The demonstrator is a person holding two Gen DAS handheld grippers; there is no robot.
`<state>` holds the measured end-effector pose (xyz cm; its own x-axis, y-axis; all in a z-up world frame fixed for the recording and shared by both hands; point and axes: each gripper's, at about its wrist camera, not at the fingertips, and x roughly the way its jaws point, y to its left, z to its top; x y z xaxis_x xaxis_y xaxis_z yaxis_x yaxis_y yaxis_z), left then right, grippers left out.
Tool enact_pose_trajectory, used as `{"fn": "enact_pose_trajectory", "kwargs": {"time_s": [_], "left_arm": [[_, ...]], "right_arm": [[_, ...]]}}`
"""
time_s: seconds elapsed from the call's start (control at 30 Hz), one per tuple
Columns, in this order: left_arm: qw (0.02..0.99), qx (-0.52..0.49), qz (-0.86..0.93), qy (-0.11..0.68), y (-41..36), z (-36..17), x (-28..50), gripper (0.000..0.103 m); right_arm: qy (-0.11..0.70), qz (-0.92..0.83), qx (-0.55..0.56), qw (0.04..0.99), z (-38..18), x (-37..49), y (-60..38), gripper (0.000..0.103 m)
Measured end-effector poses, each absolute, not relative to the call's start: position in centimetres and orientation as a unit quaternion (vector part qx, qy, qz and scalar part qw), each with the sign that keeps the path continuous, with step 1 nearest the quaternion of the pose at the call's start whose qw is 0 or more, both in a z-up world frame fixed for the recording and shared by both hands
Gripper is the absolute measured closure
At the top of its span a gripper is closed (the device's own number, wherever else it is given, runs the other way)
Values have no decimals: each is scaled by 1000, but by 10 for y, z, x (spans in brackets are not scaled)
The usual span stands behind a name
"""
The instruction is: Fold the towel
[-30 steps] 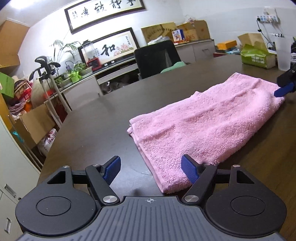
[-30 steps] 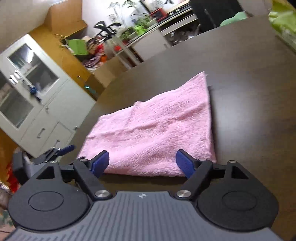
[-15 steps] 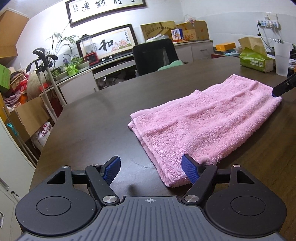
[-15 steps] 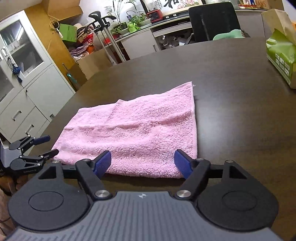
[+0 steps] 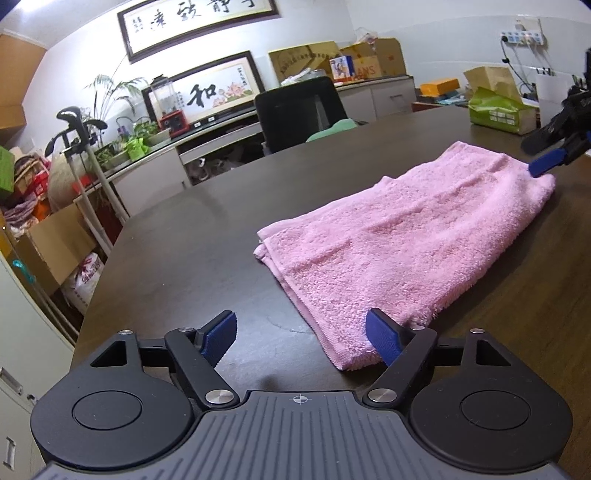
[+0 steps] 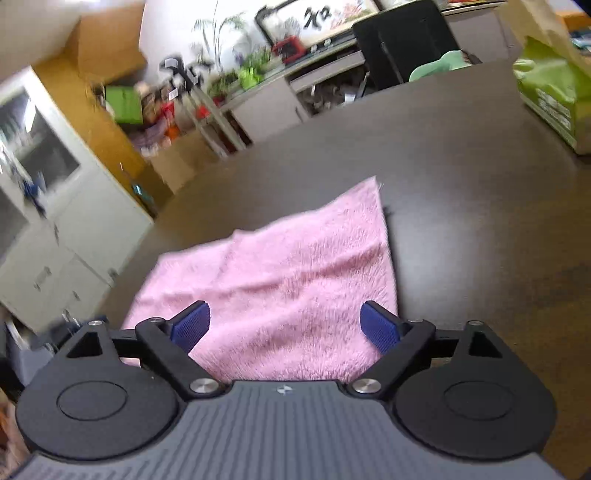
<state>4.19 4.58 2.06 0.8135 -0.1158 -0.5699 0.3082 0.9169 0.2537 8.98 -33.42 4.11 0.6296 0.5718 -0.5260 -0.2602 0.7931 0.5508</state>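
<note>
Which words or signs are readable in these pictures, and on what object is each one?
"和": lower framed picture on the wall.
"ANS": cardboard box; the first letters are hidden.
Upper calligraphy frame: brush characters, not readable.
Green package: print too small.

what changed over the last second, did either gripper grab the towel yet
Neither has grabbed it. The right gripper moved in over the near end of the pink towel, which now runs under its open fingers; its view is motion-blurred. The left gripper barely shifted, open at the towel's near corner. The towel lies folded and flat in the same spot on the dark table.
</note>
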Motion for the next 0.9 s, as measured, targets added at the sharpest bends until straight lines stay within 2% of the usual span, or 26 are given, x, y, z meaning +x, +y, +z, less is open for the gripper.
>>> {"fn": "enact_pose_trajectory", "kwargs": {"time_s": [0.33,0.57,0.63,0.7,0.83,0.9], "left_arm": [[947,109,-107,283,58,26,48,22],[945,112,-100,289,57,24,50,18],[945,114,-101,289,56,24,49,16],[945,116,-102,289,54,23,49,15],[943,122,-102,291,51,21,48,14],[943,126,-102,291,49,20,48,12]], "right_arm": [[383,188,255,868,34,121,-348,12],[395,213,264,854,24,144,-333,13],[396,217,265,852,23,147,-329,22],[400,210,257,854,21,148,-328,51],[402,208,259,853,18,148,-331,62],[402,205,260,854,17,148,-334,71]]}}
